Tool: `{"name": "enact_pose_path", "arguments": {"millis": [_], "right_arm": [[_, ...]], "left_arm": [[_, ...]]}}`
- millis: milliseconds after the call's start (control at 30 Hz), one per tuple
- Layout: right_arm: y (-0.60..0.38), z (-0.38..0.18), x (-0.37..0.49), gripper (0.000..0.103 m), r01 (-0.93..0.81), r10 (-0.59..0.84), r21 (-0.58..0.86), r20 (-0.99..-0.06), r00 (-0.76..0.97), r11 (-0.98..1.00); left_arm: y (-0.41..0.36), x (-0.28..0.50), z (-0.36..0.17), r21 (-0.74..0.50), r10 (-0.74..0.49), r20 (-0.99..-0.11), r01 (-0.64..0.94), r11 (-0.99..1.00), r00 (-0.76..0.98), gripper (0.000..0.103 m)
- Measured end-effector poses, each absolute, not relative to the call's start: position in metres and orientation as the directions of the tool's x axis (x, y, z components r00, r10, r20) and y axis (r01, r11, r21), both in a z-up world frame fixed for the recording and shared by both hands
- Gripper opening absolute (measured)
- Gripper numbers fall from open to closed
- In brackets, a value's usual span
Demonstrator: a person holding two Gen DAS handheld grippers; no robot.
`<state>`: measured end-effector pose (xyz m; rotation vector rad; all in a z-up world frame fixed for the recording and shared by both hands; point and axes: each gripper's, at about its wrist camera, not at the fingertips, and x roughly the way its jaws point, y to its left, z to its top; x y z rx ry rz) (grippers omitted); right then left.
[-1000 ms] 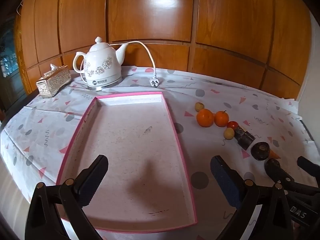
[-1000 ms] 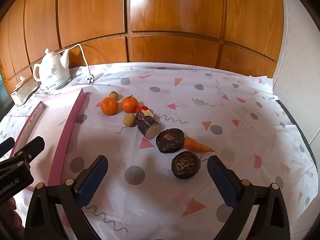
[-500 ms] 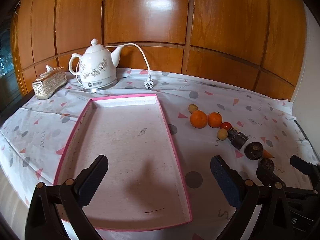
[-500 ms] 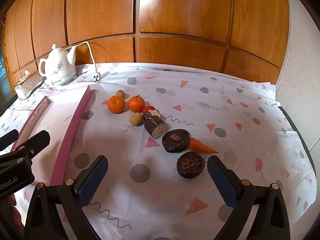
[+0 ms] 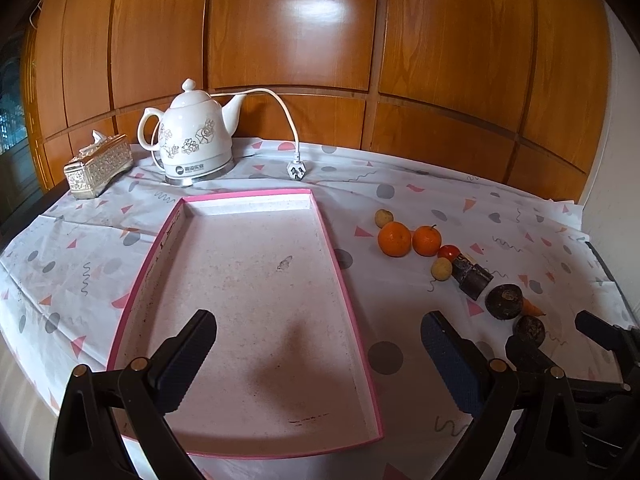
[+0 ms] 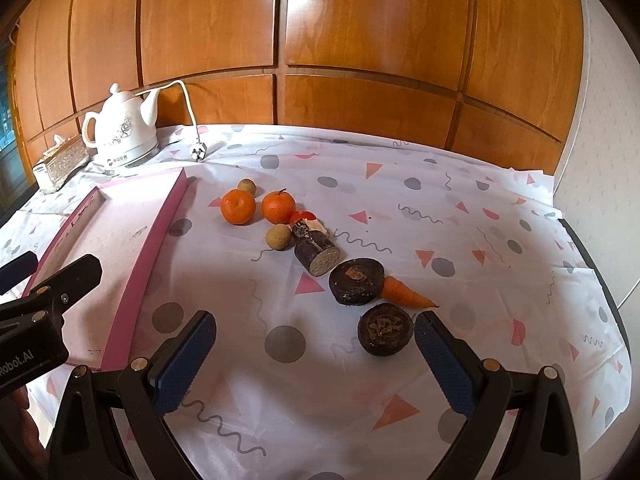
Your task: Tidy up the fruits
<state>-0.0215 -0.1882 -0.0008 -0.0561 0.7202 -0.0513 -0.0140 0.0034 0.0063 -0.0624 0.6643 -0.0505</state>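
A: Nearest us, the right gripper [image 6: 314, 354] hangs over the patterned cloth [image 6: 460, 208], jaws spread wide and holding nothing. The dark round fruit [image 6: 385, 334] sits just inside its right finger [image 6: 442, 356].

B: I'd guess that's the first pick. And the left gripper [image 5: 318, 354]?

A: Also spread and empty, hovering above the near end of the pink tray [image 5: 352, 308], probably marking where things go. The tray holds nothing yet.

B: So all the produce is right of the tray?

A: Yes, strung in a diagonal line running from near right to far left. Just beyond the round fruit, the carrot [image 6: 406, 293] lies flat, tip pointing right and nearer, butt against a second dark fruit [image 6: 356, 281]. The dark cylinder [image 6: 316, 249] lies along the line, cut face toward us.

B: Farther on?

A: A small tan fruit [image 6: 279, 237], something red [image 6: 303, 216], two oranges [image 6: 238, 206], and another tan one [image 6: 247, 186]. Farthest off, the kettle [image 6: 122, 134].
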Motion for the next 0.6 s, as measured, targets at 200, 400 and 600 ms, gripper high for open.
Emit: {"name": "enact_pose_path", "arguments": {"millis": [200, 400, 600], "right_arm": [[-0.1875, -0.0009, -0.0223, 0.101, 0.021, -0.062, -0.069, -0.655, 0.753, 0.997], [-0.1849, -0.0010, -0.0235, 0.101, 0.012, -0.058, -0.074, -0.650, 0.758, 0.997], [-0.1840, -0.0005, -0.0247, 0.101, 0.010, -0.058, -0.078, -0.645, 0.762, 0.997]], "left_arm": [[0.0039, -0.0147, 0.0074, -0.073, -0.068, -0.609, 0.029, 0.997, 0.790, 0.103], [0.0030, -0.0160, 0.0089, -0.074, -0.071, -0.607, 0.033, 0.997, 0.791, 0.103], [0.0004, -0.0173, 0.0105, -0.072, -0.074, -0.603, 0.039, 0.997, 0.794, 0.103]]}}
